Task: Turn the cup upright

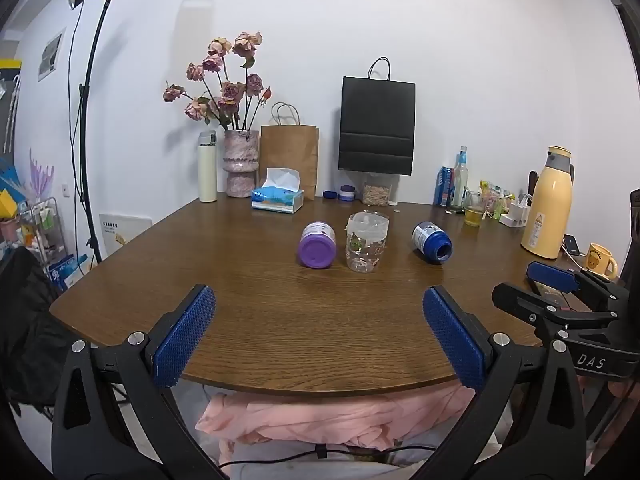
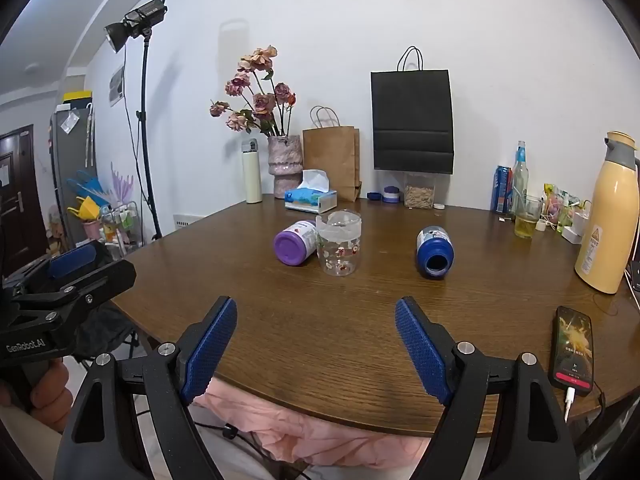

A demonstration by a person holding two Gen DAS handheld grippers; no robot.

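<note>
A clear plastic cup (image 1: pixel 367 242) with small printed figures stands mouth-down in the middle of the brown table (image 1: pixel 280 320); it also shows in the right wrist view (image 2: pixel 339 243). A purple bottle (image 1: pixel 317 245) lies on its side just left of it, and a blue bottle (image 1: pixel 432 241) lies on its side to the right. My left gripper (image 1: pixel 318 312) is open and empty at the table's near edge, well short of the cup. My right gripper (image 2: pixel 316 324) is open and empty too, also near the front edge.
Along the back wall stand a white flask (image 1: pixel 207 167), a flower vase (image 1: pixel 241 162), a tissue box (image 1: pixel 278 196), paper bags (image 1: pixel 290 148), jars, bottles and a yellow thermos (image 1: pixel 548 204). A phone (image 2: pixel 573 350) lies at the right front edge. A yellow mug (image 1: pixel 600 260) sits far right.
</note>
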